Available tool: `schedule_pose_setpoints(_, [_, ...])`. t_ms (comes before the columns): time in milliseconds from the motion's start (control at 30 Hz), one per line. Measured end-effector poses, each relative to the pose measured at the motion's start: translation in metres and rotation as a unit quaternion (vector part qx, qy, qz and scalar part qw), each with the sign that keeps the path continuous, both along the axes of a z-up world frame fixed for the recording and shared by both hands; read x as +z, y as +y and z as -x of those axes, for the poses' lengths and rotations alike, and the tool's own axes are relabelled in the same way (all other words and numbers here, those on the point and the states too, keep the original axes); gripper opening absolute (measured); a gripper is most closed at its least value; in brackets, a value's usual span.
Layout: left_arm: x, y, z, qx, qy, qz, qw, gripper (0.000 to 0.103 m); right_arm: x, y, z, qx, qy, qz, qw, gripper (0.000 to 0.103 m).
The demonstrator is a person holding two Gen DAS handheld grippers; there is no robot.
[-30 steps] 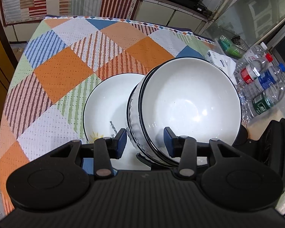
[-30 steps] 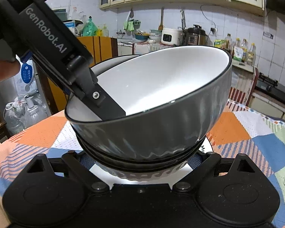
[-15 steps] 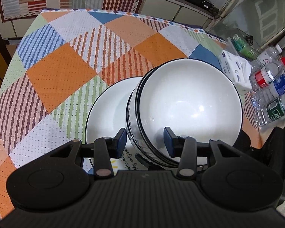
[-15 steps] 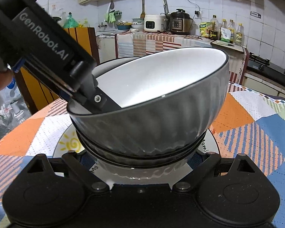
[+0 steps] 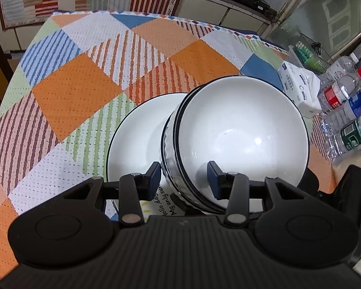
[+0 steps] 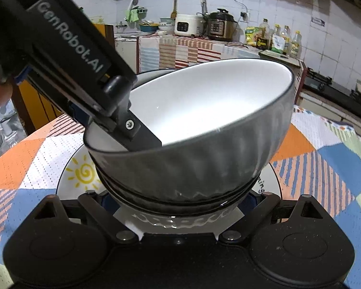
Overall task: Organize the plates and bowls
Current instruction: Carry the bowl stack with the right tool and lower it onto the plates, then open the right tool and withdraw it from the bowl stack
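A stack of white ribbed bowls with black rims (image 5: 238, 142) sits tilted over a white plate (image 5: 137, 139) with a sun drawing and writing. My left gripper (image 5: 184, 178) straddles the near rim of the stack, one finger inside the top bowl, one outside; the jaws stand apart with a gap at the outer wall. In the right wrist view the bowl stack (image 6: 199, 159) fills the frame above the plate (image 6: 81, 173). My right gripper (image 6: 180, 200) has a finger on each side of the stack's base; the tips are hidden. The left gripper's finger (image 6: 142, 139) reaches into the top bowl.
The table has a patchwork cloth (image 5: 74, 91). Water bottles (image 5: 346, 110) and a tissue pack (image 5: 298, 86) lie at the right edge. A kitchen counter with cookers (image 6: 204, 26) and a stove (image 6: 337, 89) stand beyond the table.
Both grippers and the bowl stack have come lower toward the plate and shifted over it; more of the plate's sun drawing and writing shows. Finger spacing looks unchanged.
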State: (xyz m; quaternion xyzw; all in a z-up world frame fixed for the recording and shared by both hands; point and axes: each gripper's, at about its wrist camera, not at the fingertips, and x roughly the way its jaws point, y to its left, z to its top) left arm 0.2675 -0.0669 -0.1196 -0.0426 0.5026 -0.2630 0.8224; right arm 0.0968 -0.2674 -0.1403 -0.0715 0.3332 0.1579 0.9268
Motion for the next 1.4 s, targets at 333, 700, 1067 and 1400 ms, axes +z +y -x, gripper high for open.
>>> schedule_pose_setpoints(333, [0.006, -0.003, 0.019, 0.003, -0.053, -0.025, 0.9983, 0.048, 0.003, -0.011, -0.003, -0.019, 0.028, -0.043, 0.999, 0.097])
schedule_pose_setpoints(700, [0.043, 0.018, 0.054, 0.014, -0.111, -0.051, 0.9925, 0.063, 0.037, -0.029, 0.046, -0.033, 0.008, -0.065, 0.997, 0.099])
schedule_pose_setpoints(1067, [0.083, 0.038, 0.107, 0.016, -0.117, -0.050, 0.9918, 0.071, 0.088, -0.050, 0.073, -0.077, -0.022, -0.055, 0.995, 0.099])
schedule_pose_setpoints(1400, [0.110, 0.052, 0.156, 0.019, -0.132, -0.066, 0.9888, 0.074, 0.133, -0.054, 0.109, -0.133, -0.030, -0.030, 0.990, 0.101])
